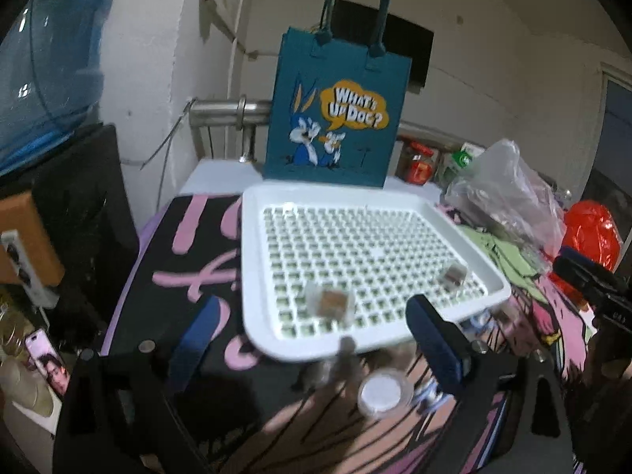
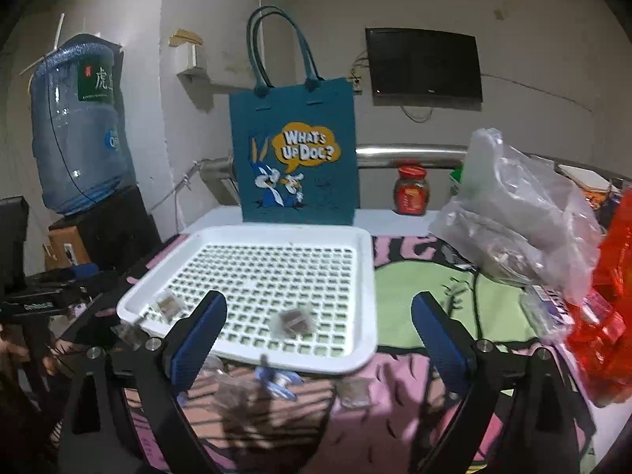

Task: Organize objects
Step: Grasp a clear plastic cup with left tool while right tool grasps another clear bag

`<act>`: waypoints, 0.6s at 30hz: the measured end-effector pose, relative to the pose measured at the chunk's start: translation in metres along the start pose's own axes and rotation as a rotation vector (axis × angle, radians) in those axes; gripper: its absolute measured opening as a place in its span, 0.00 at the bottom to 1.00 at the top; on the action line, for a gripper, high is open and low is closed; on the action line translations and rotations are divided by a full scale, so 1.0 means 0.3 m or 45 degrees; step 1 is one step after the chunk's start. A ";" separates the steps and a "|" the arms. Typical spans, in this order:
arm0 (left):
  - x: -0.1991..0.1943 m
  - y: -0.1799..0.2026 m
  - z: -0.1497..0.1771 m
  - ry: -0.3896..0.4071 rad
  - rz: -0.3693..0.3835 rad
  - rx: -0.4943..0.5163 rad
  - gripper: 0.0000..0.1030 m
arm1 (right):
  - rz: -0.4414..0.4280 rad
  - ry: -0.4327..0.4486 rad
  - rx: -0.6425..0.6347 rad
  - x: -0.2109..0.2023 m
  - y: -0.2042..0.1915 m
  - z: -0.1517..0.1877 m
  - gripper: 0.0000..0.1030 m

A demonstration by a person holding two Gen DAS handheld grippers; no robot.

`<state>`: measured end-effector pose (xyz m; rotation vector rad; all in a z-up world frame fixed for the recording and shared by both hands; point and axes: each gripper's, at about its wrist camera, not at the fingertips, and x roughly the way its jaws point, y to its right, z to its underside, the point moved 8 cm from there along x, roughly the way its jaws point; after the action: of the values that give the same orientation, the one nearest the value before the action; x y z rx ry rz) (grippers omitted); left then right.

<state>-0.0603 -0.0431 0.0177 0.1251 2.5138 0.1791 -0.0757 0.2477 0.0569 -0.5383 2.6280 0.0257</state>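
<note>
We are holding both the left claw [image 1: 316, 339] and the right claw [image 2: 320, 331] wide open and empty at the lower frame, where the white perforated plastic tray [image 2: 367, 276] is sitting mid-frame, carrying two clear-wrapped brown packets [image 2: 294, 322], below the teal cartoon tote bag [image 2: 296, 158].

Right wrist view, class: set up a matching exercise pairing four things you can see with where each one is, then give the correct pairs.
Things:
1. Teal tote bag
2. Small brown packet
3. Red-lidded jar
4. Water jug

Places:
A. on the white tray
B. upright behind the tray
C. far left, on a dark stand
D. right of the bag, by the wall

Pairs: 1-B, 2-A, 3-D, 4-C
</note>
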 end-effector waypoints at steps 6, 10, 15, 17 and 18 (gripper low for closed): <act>0.019 0.016 0.105 -0.117 0.007 0.029 0.93 | 0.032 -0.125 -0.033 0.008 0.032 0.102 0.92; 0.049 0.039 0.150 -0.177 0.023 0.061 0.93 | 0.055 -0.265 -0.055 0.056 0.041 0.196 0.92; 0.077 0.023 0.166 -0.207 -0.006 0.049 0.85 | 0.074 -0.371 -0.023 0.107 0.067 0.248 0.92; 0.088 0.015 0.167 -0.214 -0.019 0.039 0.80 | 0.065 -0.396 -0.024 0.122 0.071 0.256 0.92; 0.095 0.015 0.167 -0.222 -0.014 0.036 0.79 | 0.056 -0.404 -0.024 0.127 0.069 0.258 0.92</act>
<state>-0.0538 -0.0299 -0.0383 0.1322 2.3433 0.1224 -0.0813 0.2610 -0.0305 -0.4422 2.3314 0.1385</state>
